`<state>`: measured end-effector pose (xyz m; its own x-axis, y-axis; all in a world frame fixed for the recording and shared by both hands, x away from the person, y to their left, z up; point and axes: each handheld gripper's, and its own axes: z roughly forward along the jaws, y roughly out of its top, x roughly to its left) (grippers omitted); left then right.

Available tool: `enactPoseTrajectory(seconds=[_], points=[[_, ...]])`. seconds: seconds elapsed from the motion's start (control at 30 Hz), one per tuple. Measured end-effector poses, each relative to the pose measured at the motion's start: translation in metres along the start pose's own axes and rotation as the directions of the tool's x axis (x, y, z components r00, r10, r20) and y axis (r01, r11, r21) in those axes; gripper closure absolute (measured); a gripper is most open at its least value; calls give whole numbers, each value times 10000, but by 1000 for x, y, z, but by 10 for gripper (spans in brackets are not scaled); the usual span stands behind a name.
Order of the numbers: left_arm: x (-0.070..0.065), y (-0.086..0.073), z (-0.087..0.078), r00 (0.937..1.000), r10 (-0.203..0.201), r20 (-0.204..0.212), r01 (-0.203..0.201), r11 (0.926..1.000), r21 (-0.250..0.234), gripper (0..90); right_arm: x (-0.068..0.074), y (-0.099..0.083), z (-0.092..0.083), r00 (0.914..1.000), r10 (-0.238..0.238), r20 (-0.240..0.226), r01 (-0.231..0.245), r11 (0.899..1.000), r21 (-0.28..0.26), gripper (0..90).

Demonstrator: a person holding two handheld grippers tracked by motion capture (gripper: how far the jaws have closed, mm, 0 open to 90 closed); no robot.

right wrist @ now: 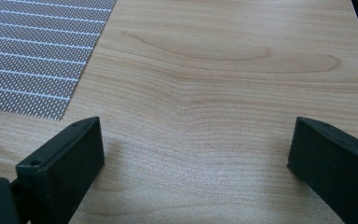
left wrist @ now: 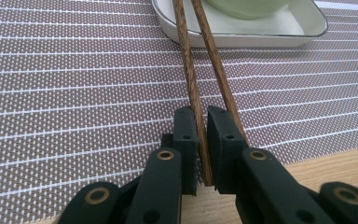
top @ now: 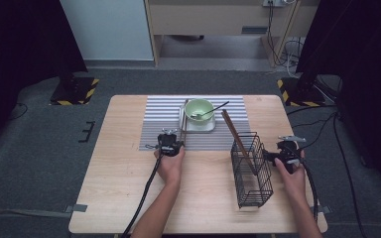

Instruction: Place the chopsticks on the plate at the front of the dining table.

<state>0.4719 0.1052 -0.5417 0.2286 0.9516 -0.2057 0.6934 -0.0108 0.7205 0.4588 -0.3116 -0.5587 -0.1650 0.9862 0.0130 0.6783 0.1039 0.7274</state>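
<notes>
- The left gripper (left wrist: 203, 144) sits at the near edge of the striped placemat (top: 163, 124), fingers (left wrist: 185, 140) pinched almost fully together on the near end of one wooden chopstick (left wrist: 193, 93). The second chopstick (left wrist: 219, 70) lies just beside the first, outside the clamp, passing the right finger.
- Both sticks run away from the gripper, and their far ends rest on the rim of the white dish (left wrist: 242, 37) that carries the green bowl (top: 199, 110).
- Judged by look, the chopstick is light, stiff and smooth; held at its very end, it may pivot or slip between the flat pads. A hold nearer the middle would probably steady it, and lifting gently should avoid nudging its neighbour or the dish.
- A black wire basket (top: 251, 171) stands on the desk (top: 119, 188), with another chopstick (top: 234, 133) leaning out of it.
- The right gripper (right wrist: 193, 154) rests beside the basket, fingers spread wide over bare wood, holding nothing.
</notes>
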Motion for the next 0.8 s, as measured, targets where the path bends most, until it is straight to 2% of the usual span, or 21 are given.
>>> enactPoseTrajectory(seconds=[0.8], points=[[-3,-2,1,9999,-50,149,51,10000,-51,800,0,0,0,10000,0,1,0,10000,-1,34]])
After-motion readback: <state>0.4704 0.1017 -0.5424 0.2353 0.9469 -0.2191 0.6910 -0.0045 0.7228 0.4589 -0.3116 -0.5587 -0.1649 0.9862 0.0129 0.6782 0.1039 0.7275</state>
